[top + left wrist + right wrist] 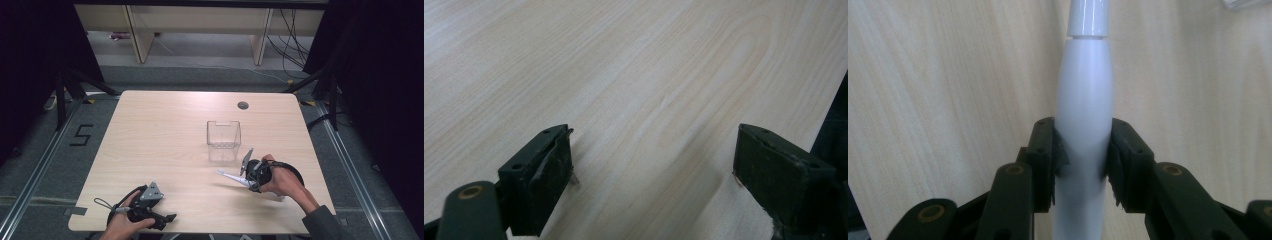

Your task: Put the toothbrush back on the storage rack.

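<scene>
Pale wood-grain bench (pixel 160 130), bare over most of its top; small round grommet hole (pixel 243 105) near the far edge. Grey floor around it, black curtains either side, a "5" marked in tape (pixel 81 135) on the floor at left, cables (pixel 292 45) trailing at far right, light wooden furniture legs (pixel 140 35) behind.

Your right hand-held gripper (pixel 1083 165) is clamped on a white pen-like tool (pixel 1084 100), pads pressing both sides of its barrel; the tool is low over the bench, tip toward the left, just in front of the clear plastic box (pixel 223 140).

Your left hand-held gripper (pixel 651 165) sits at the near left edge, jaws wide apart, nothing between them but bench.
</scene>
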Demonstrator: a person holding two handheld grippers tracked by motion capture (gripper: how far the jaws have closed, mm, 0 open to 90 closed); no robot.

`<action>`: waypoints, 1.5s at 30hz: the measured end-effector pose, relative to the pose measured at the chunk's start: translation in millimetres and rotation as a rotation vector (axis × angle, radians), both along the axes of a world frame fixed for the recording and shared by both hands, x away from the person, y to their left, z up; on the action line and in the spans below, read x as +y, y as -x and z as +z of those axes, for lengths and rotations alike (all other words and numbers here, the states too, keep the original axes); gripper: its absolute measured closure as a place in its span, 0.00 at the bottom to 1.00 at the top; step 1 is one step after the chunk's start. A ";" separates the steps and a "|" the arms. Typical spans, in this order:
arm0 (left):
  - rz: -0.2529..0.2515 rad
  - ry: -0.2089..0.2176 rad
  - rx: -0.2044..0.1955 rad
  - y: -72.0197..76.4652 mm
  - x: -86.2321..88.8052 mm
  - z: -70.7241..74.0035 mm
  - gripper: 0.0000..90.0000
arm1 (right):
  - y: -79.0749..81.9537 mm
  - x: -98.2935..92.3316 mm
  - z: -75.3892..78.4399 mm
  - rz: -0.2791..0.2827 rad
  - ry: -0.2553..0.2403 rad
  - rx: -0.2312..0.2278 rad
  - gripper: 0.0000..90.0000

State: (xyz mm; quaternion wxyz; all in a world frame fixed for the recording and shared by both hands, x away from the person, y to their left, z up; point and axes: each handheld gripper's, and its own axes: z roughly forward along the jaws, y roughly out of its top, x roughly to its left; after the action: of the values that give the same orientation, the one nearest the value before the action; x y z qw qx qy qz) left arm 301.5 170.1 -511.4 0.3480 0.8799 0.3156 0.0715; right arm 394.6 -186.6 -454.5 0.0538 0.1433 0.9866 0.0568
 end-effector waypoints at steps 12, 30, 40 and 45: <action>0.005 0.016 -0.001 0.3 -0.5 0.7 0.17 | 7.5 -26.8 22.8 -0.107 -0.263 -0.126 0.74; 0.012 0.021 -0.002 0.3 -0.3 0.4 0.17 | 6.2 -40.4 30.9 -0.205 -0.481 -0.181 0.74; 0.008 0.003 -0.008 -0.7 1.1 0.8 0.17 | 0.7 -45.8 46.3 -0.245 -0.606 -0.227 0.74; 0.004 0.008 0.001 -1.1 1.7 1.4 0.17 | -4.7 -47.3 55.9 -0.249 -0.657 -0.250 0.74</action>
State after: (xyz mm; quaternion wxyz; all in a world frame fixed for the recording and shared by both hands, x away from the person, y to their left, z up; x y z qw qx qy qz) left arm 302.5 171.8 -510.0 0.3514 0.8778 0.3177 0.0706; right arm 399.3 -233.9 -398.6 0.1317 0.2637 0.8766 0.3803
